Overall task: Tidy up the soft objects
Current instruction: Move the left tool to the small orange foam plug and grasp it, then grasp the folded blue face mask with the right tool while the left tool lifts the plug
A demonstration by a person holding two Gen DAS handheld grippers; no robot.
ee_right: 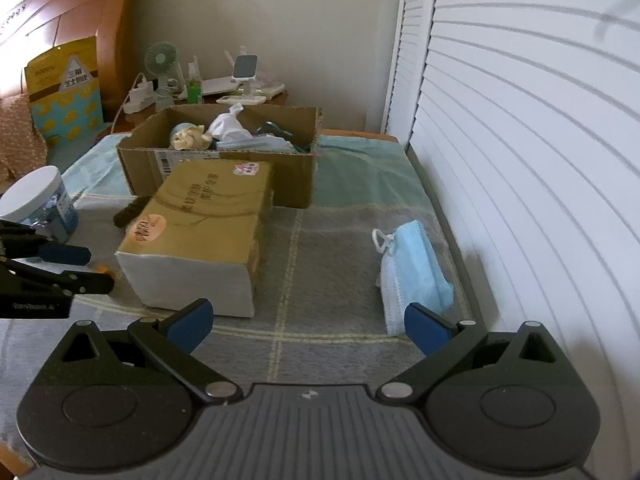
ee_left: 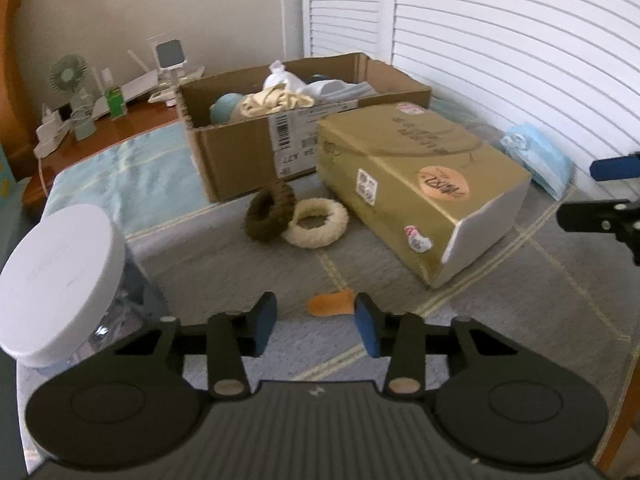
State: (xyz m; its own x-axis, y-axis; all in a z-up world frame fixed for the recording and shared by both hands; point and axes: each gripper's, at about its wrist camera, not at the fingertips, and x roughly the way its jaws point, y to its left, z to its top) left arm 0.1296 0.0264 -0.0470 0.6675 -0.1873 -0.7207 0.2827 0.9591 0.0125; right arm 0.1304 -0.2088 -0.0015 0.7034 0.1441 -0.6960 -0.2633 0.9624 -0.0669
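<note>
- Open brown cardboard box (ee_left: 240, 148): stood at twelve o'clock on the plaid bed cover (ee_left: 360, 264); already held soft goods, among them a cream crumpled cloth (ee_left: 276, 102), a white knotted cloth (ee_right: 228, 124) and a pale blue ball (ee_left: 224, 108). Judged partly filled.
- Left outside the box: dark brown fuzzy ring (ee_left: 270, 212) touching a cream fuzzy ring (ee_left: 316, 222), both just in front of the box; a small orange soft piece (ee_left: 330, 302); a stack of light blue face masks (ee_right: 416, 276).
- Left gripper (ee_left: 316, 324): released, jaws moderately apart, grasping nothing; the orange piece lay just beyond its tips at twelve o'clock.
- Right gripper (ee_right: 308, 322): released, jaws spread wide, empty; the masks lay at one o'clock, near its right pad.
- Gold rectangular carton (ee_right: 200, 236) and white-lidded clear jar (ee_left: 56, 280): not judged soft; untouched.
- Left wrist view alone showed the cream ring and the orange piece in full.
- Right wrist view alone showed the whole mask stack and a yellow duck-print bag (ee_right: 64, 92) at ten o'clock.
</note>
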